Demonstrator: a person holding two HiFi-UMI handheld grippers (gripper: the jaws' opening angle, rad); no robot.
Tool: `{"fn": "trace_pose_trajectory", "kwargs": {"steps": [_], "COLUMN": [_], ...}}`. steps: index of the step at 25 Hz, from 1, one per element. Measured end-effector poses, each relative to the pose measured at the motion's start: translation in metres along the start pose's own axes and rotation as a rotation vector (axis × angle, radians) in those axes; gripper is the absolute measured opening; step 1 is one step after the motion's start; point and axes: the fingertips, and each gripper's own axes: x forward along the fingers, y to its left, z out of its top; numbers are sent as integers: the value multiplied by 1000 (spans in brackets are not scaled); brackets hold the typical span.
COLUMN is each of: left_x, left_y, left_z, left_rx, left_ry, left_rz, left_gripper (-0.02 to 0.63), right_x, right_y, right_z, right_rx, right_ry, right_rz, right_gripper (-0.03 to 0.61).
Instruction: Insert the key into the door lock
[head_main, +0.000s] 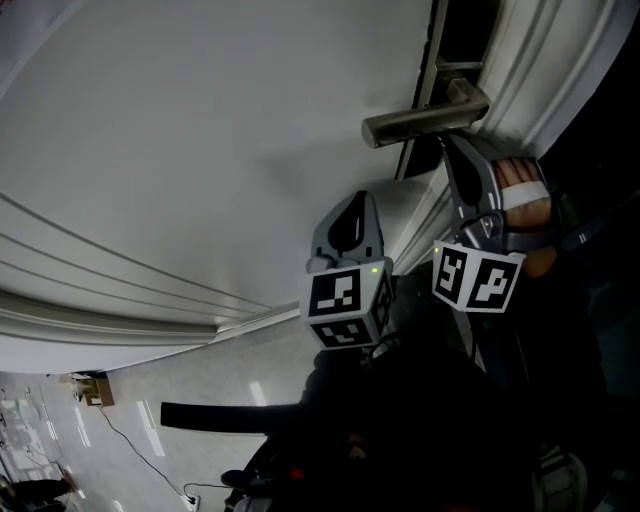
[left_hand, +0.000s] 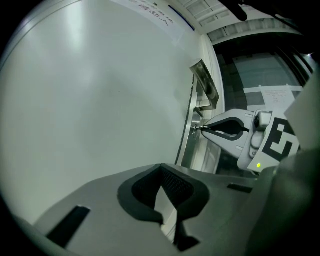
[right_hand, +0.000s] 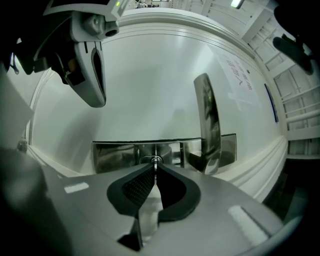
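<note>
A brushed-metal lever handle (head_main: 425, 118) sticks out from the white door (head_main: 200, 130). Under it, my right gripper (head_main: 452, 142) points at the lock, with a hand around its body. In the right gripper view its jaws (right_hand: 156, 166) are shut on a small metal key (right_hand: 156, 161), whose tip touches the round keyhole (right_hand: 151, 159) in the steel lock plate (right_hand: 115, 156); how deep it sits is hidden. The left gripper view shows the same key (left_hand: 198, 128) at the plate. My left gripper (head_main: 349, 203) hangs beside the door, jaws (left_hand: 160, 169) shut on nothing.
The door frame and moulding (head_main: 560, 70) run along the right, with a dark gap behind them. Far below lies a pale floor (head_main: 130, 420) with a cable and some small objects. The handle (right_hand: 207, 125) stands just right of the keyhole.
</note>
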Motion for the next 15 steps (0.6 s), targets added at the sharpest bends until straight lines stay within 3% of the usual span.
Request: {"fn": "trace_pose_trajectory", "kwargs": {"steps": [6,9,12,15], "left_x": [-4,-7,-11,-11], "left_y": [1,2,0,-3], "left_z": [3,4,7,11], "left_rx": [9,21,39,49], "left_ry": [-9,-8,-16,-15], "left_rz": [13,19,21,22], "left_gripper": [2,2,2,2], "right_x": [-4,-16,-27,-32], "right_y": [0,-2,-6,-5], "right_z": [-11,-17,-30,-39], "right_rx": [45,116,261,531], "right_ry": [4,-12,2,-10], "right_rz": [32,39,27,43], "right_gripper": [26,26,25,14]}}
